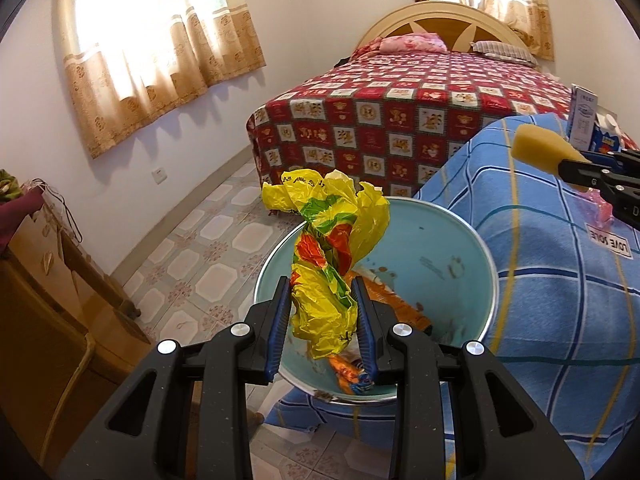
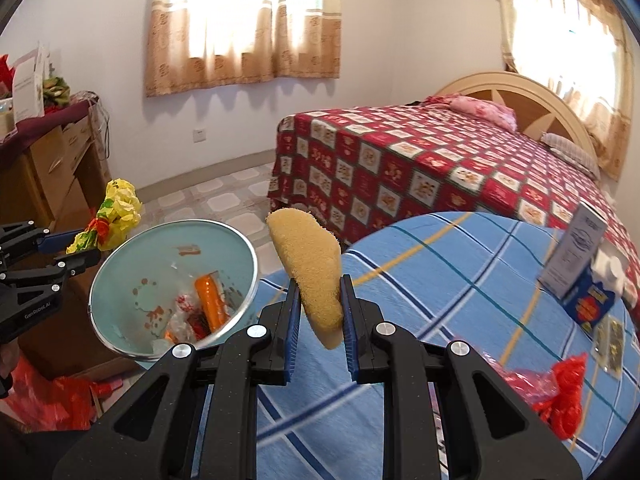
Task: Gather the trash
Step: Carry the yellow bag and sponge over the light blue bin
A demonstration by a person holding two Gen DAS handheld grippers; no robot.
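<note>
1. The bin [image 1: 452,248] is a round, light-blue pail with a thin metal rim, its inner wall smudged with brownish marks; it stands just beside the table draped in a blue plaid cloth [image 2: 440,280].
2. In the bin lie an orange wrapper [image 2: 209,300] and scraps of clear, crinkled packaging.
3. The left gripper [image 1: 322,308], matt black with ribbed blue pads, is clamped on a crumpled yellow plastic bag [image 1: 332,240], thin and glossy with green and orange-red print, held over the bin's open mouth.
4. The right gripper [image 2: 320,312] pinches a yellow sponge [image 2: 310,256], porous and coarse, a curved wedge with a rounded top, beside the bin's rim and above the cloth's edge.
5. On the cloth, away from the bin, lie a crumpled red plastic bag [image 2: 564,396] and upright cardboard cartons [image 2: 576,264].
</note>
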